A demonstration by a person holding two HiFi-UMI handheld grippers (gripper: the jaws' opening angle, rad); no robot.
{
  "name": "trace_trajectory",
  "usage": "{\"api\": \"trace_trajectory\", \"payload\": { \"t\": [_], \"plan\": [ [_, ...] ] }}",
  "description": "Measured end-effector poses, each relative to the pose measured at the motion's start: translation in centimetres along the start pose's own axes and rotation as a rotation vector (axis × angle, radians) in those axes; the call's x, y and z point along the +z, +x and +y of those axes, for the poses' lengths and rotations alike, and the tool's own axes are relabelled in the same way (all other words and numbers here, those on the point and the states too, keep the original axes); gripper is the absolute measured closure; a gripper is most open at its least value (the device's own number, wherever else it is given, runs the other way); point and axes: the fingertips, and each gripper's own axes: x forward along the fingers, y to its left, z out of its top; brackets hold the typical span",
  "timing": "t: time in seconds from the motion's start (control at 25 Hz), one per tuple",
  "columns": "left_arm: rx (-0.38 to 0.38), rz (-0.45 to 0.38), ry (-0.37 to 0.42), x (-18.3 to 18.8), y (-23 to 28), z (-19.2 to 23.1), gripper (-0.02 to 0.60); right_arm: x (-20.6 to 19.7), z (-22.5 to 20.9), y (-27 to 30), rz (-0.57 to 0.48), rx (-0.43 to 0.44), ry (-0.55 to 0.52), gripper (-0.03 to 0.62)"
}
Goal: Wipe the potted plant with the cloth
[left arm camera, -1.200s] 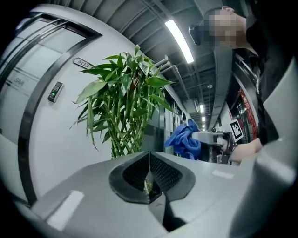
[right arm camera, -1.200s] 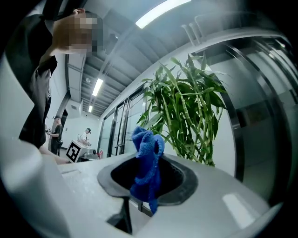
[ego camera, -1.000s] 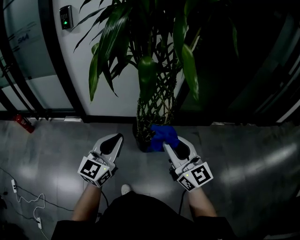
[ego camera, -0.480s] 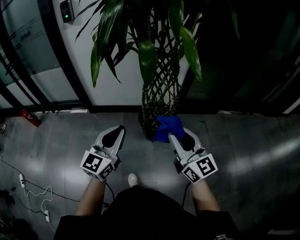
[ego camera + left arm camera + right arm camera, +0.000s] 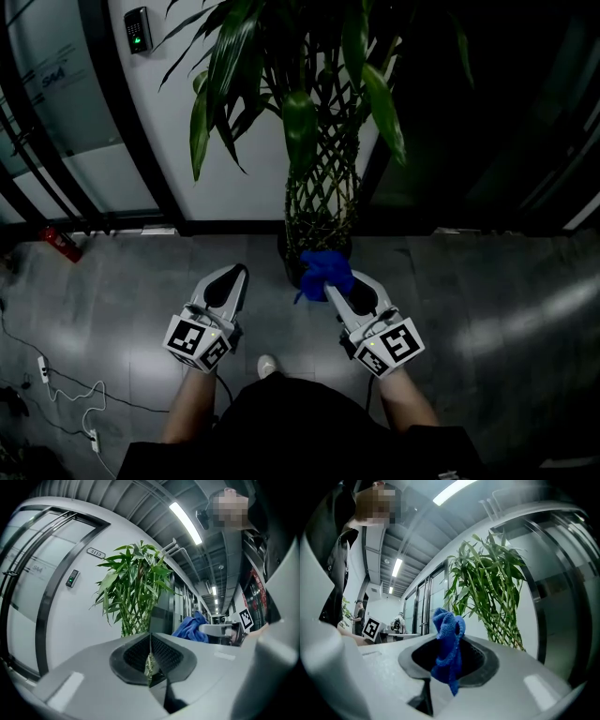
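Observation:
A tall potted plant [image 5: 314,122] with long green leaves and a braided lattice of stems [image 5: 321,211] stands on the floor against the white wall, straight ahead of me. My right gripper [image 5: 334,281] is shut on a bunched blue cloth [image 5: 324,271], held just in front of the foot of the stems. The cloth [image 5: 447,644] sticks up between the jaws in the right gripper view, with the plant [image 5: 490,588] behind. My left gripper [image 5: 232,277] is shut and empty, left of the pot; its view shows the plant [image 5: 133,590] ahead.
A dark pot [image 5: 292,262] holds the plant at floor level. A keypad [image 5: 139,30] hangs on the wall by a glass door [image 5: 56,112]. A red object [image 5: 58,244] and white cables [image 5: 56,398] lie on the grey floor at the left.
Both grippers have drifted slightly lower in the head view, and the cloth now sits a little farther below the stem lattice. Both grips are unchanged.

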Motion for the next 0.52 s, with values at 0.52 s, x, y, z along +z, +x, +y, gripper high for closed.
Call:
{"api": "trace_trajectory", "payload": {
  "t": [0.52],
  "plan": [
    [0.013, -0.006, 0.013, 1.1, -0.9, -0.7, 0.565, 0.9, -0.4, -1.3, -0.021, -0.026, -0.002, 0.484]
  ]
}}
